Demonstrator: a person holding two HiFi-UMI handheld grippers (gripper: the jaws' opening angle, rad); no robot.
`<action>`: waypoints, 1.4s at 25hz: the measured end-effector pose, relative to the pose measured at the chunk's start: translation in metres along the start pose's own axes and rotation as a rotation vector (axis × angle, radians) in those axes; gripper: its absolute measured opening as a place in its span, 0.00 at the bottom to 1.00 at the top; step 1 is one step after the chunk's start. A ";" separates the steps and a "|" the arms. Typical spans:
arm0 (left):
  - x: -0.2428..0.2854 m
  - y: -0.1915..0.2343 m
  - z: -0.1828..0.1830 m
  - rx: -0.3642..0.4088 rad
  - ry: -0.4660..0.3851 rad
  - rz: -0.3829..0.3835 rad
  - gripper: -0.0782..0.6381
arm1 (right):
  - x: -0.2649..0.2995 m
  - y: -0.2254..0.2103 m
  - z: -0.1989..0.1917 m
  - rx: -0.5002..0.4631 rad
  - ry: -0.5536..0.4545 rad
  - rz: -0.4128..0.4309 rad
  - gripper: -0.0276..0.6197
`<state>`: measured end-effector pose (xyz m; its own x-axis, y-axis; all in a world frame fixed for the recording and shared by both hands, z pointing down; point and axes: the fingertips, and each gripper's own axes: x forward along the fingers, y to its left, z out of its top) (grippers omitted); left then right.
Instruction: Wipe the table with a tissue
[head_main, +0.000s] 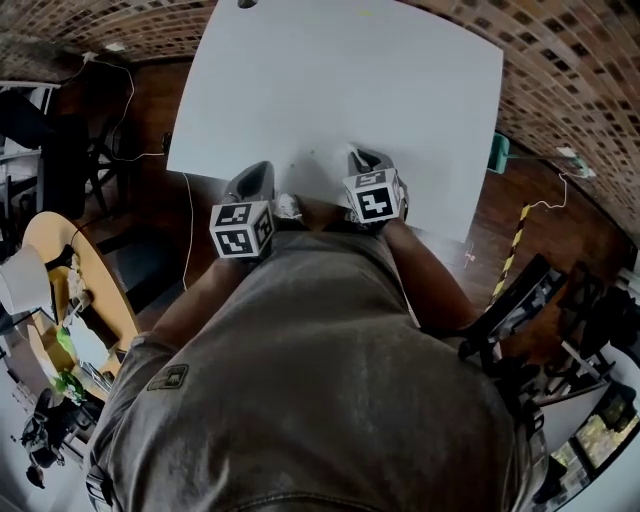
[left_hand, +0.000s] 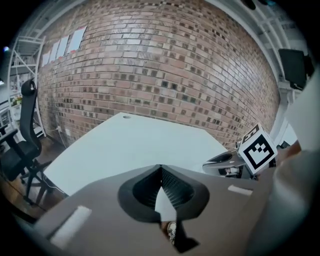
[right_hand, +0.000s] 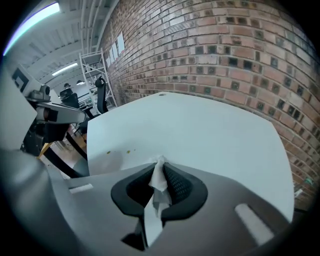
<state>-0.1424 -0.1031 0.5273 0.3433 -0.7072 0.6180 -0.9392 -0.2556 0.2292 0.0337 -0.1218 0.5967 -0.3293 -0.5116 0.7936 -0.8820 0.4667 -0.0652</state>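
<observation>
The white table (head_main: 340, 90) lies in front of me, and both grippers hover over its near edge. My right gripper (right_hand: 160, 164) is shut on a crumpled white tissue (right_hand: 158, 182), which sticks out a little past the fingertips and hangs back between the pads. A few small yellowish specks (right_hand: 118, 151) dot the table (right_hand: 200, 130) ahead and to the left of it. My left gripper (left_hand: 160, 169) is shut with nothing in it, held just off the table (left_hand: 135, 145). In the head view the left gripper (head_main: 254, 178) and right gripper (head_main: 364, 160) sit side by side.
A brick wall (left_hand: 165, 70) rises behind the table. A black office chair (left_hand: 20, 145) stands to the left. A round wooden table (head_main: 60, 260) with clutter sits at my left on the wooden floor, and a teal object (head_main: 497, 152) sits by the table's right edge.
</observation>
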 end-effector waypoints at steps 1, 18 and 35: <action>0.001 0.005 0.003 0.002 -0.004 -0.011 0.11 | 0.001 0.001 0.006 0.006 -0.008 -0.012 0.11; 0.002 0.098 0.013 -0.015 0.002 -0.046 0.11 | 0.034 -0.012 0.033 0.127 0.032 -0.197 0.11; 0.000 0.089 0.000 -0.013 0.033 -0.060 0.11 | 0.033 0.038 0.028 0.032 0.067 -0.085 0.11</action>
<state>-0.2257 -0.1256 0.5471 0.3988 -0.6687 0.6275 -0.9170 -0.2876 0.2764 -0.0200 -0.1407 0.6035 -0.2303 -0.4984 0.8358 -0.9167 0.3994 -0.0144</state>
